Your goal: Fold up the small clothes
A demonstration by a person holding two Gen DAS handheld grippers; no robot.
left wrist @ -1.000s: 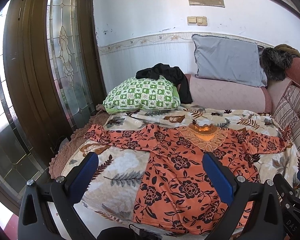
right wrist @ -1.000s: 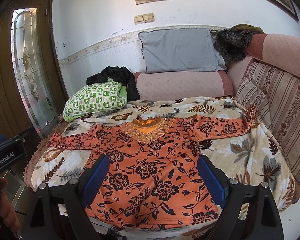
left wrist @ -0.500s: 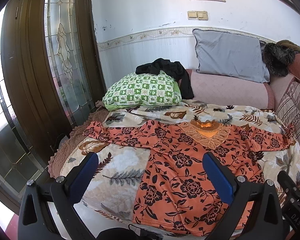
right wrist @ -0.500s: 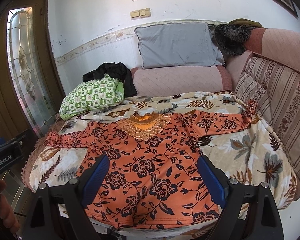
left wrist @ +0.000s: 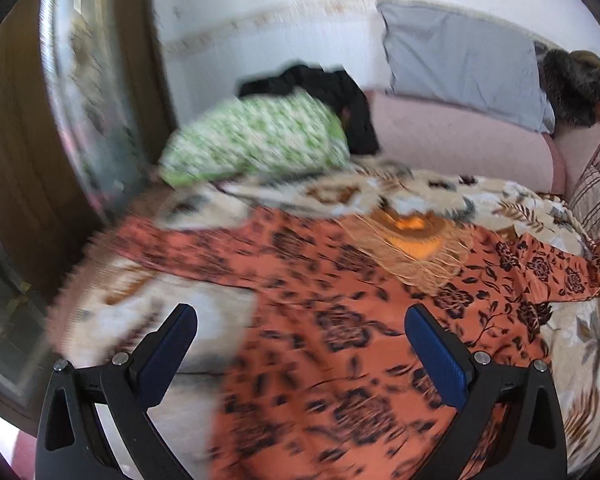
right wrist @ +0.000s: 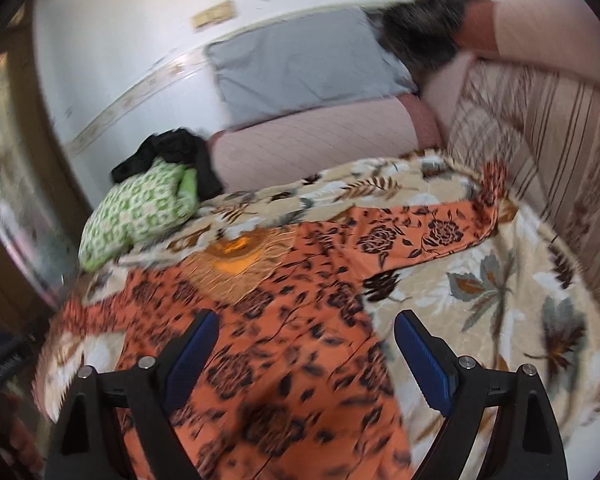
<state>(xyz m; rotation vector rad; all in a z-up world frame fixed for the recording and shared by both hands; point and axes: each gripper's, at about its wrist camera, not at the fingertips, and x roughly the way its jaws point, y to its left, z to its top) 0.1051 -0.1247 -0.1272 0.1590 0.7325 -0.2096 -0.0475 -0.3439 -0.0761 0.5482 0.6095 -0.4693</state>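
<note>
- Left wrist view: the left gripper [left wrist: 300,356] hangs over the near part of the bed with its jaws spread wide and nothing between the blue pads [left wrist: 436,360].
- The orange long-sleeved blouse with black flower print [left wrist: 340,320] lies flat on the cream leaf-patterned blanket [left wrist: 572,352], its fringed neckline [left wrist: 412,248] pointing toward the wall and one sleeve stretched out to each side.
- The left pad sits over bare blanket beside the blouse's edge, the right pad over the blouse body; whether either touches the cloth cannot be told.
- Beyond the blanket lie a green-and-white checked pillow [left wrist: 256,140], a crumpled black garment [left wrist: 332,92] just behind it, a pink bolster [left wrist: 460,140] and a grey pillow [left wrist: 460,56] leaning on the wall.
- Much of this view is smeared by blur.
- Right wrist view: the right gripper [right wrist: 306,352] is likewise released, jaws wide apart and empty.
- It hangs over the blouse's [right wrist: 280,340] right side edge, left pad over orange cloth, right pad over blanket [right wrist: 500,300].
- The right sleeve reaches toward the striped sofa cushion [right wrist: 540,132].
- The checked pillow [right wrist: 140,208] and black garment [right wrist: 172,152] sit at the far left.
</note>
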